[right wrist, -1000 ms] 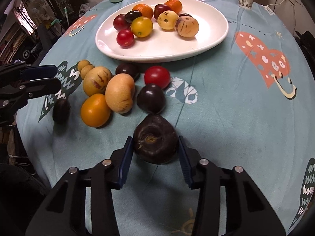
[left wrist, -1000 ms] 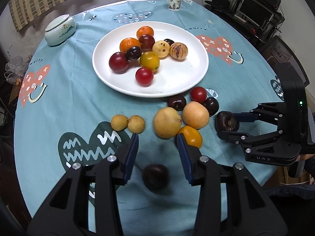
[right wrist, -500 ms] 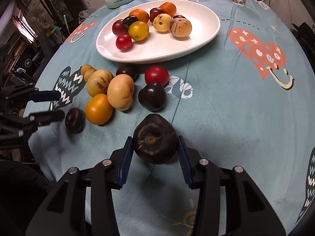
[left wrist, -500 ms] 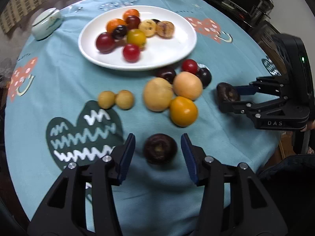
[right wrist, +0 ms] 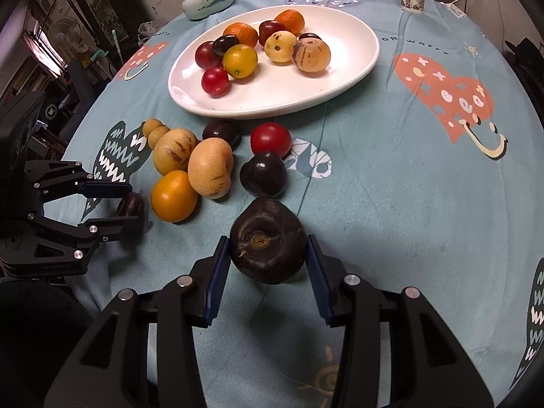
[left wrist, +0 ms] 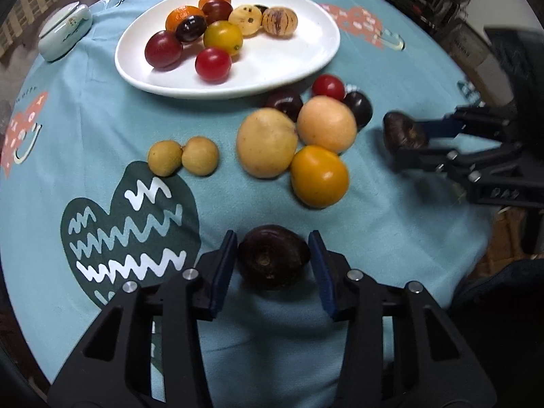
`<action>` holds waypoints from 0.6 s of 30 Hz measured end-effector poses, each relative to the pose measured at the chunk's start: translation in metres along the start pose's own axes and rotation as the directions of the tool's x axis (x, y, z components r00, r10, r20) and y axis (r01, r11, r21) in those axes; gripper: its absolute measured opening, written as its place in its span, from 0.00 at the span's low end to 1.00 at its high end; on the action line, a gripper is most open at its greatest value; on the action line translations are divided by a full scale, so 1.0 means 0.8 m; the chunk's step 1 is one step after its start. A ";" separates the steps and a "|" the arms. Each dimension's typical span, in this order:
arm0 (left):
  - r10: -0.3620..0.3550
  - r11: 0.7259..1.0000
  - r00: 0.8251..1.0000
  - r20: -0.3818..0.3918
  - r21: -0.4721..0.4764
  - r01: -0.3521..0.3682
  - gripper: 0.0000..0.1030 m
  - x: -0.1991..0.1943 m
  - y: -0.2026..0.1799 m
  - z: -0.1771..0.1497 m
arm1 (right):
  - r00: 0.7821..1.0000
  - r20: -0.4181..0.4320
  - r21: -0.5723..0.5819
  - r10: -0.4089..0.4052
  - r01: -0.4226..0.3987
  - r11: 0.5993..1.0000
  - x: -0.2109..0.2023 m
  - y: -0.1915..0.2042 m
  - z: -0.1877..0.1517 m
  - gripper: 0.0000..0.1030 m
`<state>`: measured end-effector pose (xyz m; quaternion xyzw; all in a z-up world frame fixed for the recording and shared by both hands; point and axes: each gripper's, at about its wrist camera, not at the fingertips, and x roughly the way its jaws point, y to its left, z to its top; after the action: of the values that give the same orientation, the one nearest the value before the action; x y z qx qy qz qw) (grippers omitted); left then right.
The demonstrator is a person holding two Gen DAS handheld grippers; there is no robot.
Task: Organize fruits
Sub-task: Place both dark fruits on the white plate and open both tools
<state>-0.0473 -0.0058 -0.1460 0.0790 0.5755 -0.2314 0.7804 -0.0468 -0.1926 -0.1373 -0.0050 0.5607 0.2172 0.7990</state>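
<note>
While the white plate [right wrist: 357, 68] sits loaded mid-table, a dark chestnut-like fruit [right wrist: 268, 243] is pinched tight in the right gripper [right wrist: 267, 265], near the table edge. A 2nd dark fruit [left wrist: 272, 255] is bracketed by the left gripper [left wrist: 273, 265], pads at its sides; firm contact can't be told. Loose fruits [left wrist: 268, 142] lie btw plate and grippers.
</note>
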 end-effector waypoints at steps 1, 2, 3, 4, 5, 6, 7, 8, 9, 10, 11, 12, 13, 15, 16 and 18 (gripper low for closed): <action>-0.019 1.000 1.000 0.025 -0.014 0.019 0.42 -0.009 0.004 0.005 | 1.000 0.001 -0.002 0.000 0.000 1.000 0.000 0.001 0.002 0.44; -0.027 0.999 0.998 0.051 -0.021 0.028 0.42 -0.019 0.006 0.012 | 1.000 0.004 -0.003 0.005 -0.005 1.000 -0.002 0.001 0.005 0.44; -0.034 0.999 0.997 0.073 -0.024 0.036 0.42 -0.028 0.008 0.020 | 1.000 0.007 -0.003 0.013 -0.013 1.000 -0.003 0.001 0.008 0.44; -0.037 0.999 0.993 0.113 -0.023 0.039 0.42 -0.041 0.010 0.035 | 1.000 0.016 -0.003 0.020 -0.020 1.000 -0.007 0.001 0.013 0.44; -0.033 0.999 0.989 0.142 -0.020 0.036 0.42 -0.050 0.011 0.048 | 0.999 0.029 -0.009 0.026 -0.026 1.000 -0.011 0.001 0.021 0.44; -0.020 1.000 0.984 0.179 -0.018 0.024 0.43 -0.061 0.013 0.068 | 0.998 0.051 -0.023 0.027 -0.026 0.999 -0.018 0.002 0.035 0.44; -0.012 1.000 0.979 0.202 -0.017 0.015 0.43 -0.068 0.014 0.084 | 0.997 0.075 -0.032 0.021 -0.019 0.999 -0.022 0.002 0.048 0.44; -0.006 1.000 0.974 0.226 -0.016 0.010 0.43 -0.074 0.015 0.103 | 0.995 0.099 -0.038 0.018 -0.014 0.999 -0.027 0.001 0.063 0.44; 0.005 1.000 0.968 0.252 -0.016 -0.001 0.43 -0.078 0.017 0.123 | 0.992 0.128 -0.046 0.019 -0.013 0.999 -0.032 0.001 0.083 0.44; 0.026 1.000 0.963 0.267 -0.022 -0.021 0.43 -0.079 0.020 0.144 | 0.988 0.155 -0.052 0.015 -0.007 0.999 -0.035 0.001 0.099 0.44; 0.041 0.999 0.962 0.270 -0.029 -0.034 0.43 -0.076 0.020 0.162 | 0.984 0.178 -0.059 0.007 0.004 0.998 -0.037 0.001 0.114 0.44; 0.052 0.998 0.961 0.272 -0.046 -0.041 0.43 -0.072 0.026 0.180 | 0.981 0.194 -0.064 0.002 0.011 0.998 -0.036 -0.001 0.133 0.44; 0.062 0.997 0.961 0.270 -0.063 -0.046 0.43 -0.068 0.029 0.192 | 0.979 0.205 -0.064 -0.003 0.017 0.998 -0.034 -0.003 0.147 0.44; 0.084 0.993 0.963 0.254 -0.098 -0.061 0.43 -0.059 0.039 0.208 | 0.977 0.214 -0.069 -0.021 0.037 0.997 -0.026 -0.008 0.170 0.44; 0.098 0.990 0.966 0.239 -0.119 -0.071 0.43 -0.051 0.045 0.220 | 0.977 0.213 -0.066 -0.024 0.039 0.997 -0.022 -0.011 0.179 0.44; 0.124 0.985 0.967 0.222 -0.145 -0.093 0.43 -0.038 0.051 0.231 | 0.976 0.216 -0.068 -0.032 0.047 0.997 -0.011 -0.015 0.197 0.44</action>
<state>0.1233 -0.0338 -0.0629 0.0309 0.4900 -0.1569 0.8569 0.0959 -0.1669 -0.0742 -0.0216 0.4628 0.2207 0.8582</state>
